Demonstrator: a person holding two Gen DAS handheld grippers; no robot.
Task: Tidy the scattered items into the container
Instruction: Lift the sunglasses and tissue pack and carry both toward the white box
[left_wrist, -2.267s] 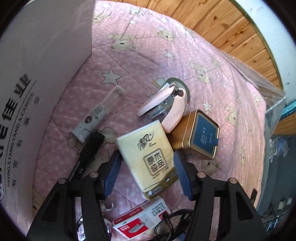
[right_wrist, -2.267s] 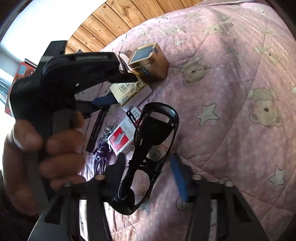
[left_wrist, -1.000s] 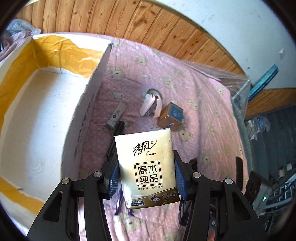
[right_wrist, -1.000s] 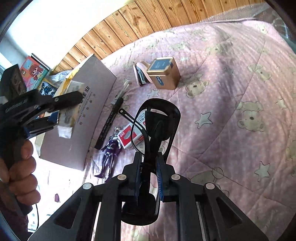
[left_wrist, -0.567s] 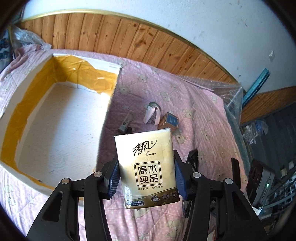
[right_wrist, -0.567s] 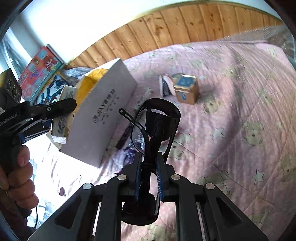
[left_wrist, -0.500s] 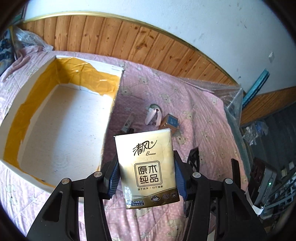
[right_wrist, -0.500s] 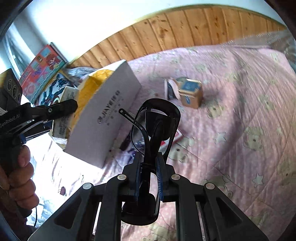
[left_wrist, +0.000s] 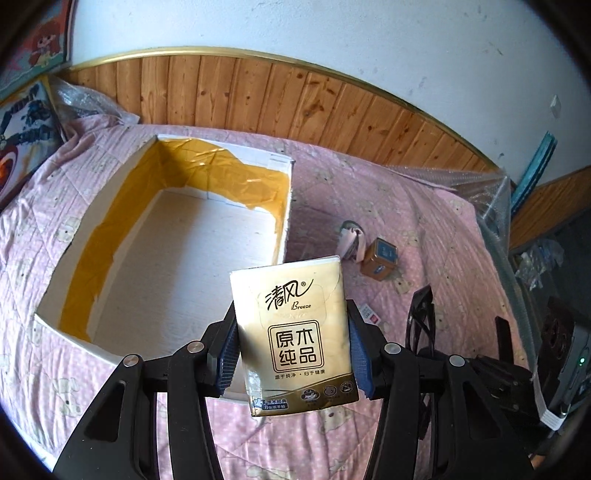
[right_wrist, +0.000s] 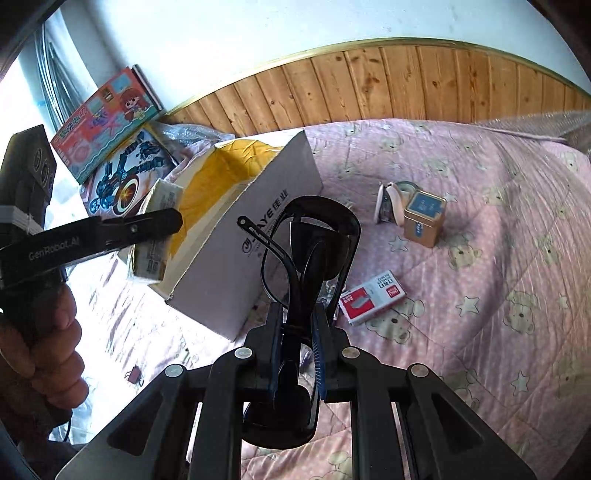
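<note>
My left gripper (left_wrist: 291, 354) is shut on a gold tissue pack (left_wrist: 295, 332) and holds it in the air over the near right corner of the open white cardboard box (left_wrist: 284, 206), whose inside is lined with yellow tape. My right gripper (right_wrist: 295, 354) is shut on black glasses (right_wrist: 314, 251), lifted above the bed beside the box (right_wrist: 243, 258). The left gripper with the tissue pack (right_wrist: 155, 236) also shows in the right wrist view. On the pink quilt lie a gold tin (right_wrist: 423, 221), a pink stapler (right_wrist: 388, 203) and a red staple box (right_wrist: 371, 297).
The box sits on a pink bear-print quilt (left_wrist: 424, 229) against a wood-panelled wall (left_wrist: 295, 107). Toy boxes (right_wrist: 107, 122) lean at the bed's far left. The glasses and right gripper (left_wrist: 421, 321) show at the right of the left wrist view.
Both grippers have risen off the quilt with their loads. The left one has carried the tissue pack leftward over the box. The right one shut on the glasses and lifted them.
</note>
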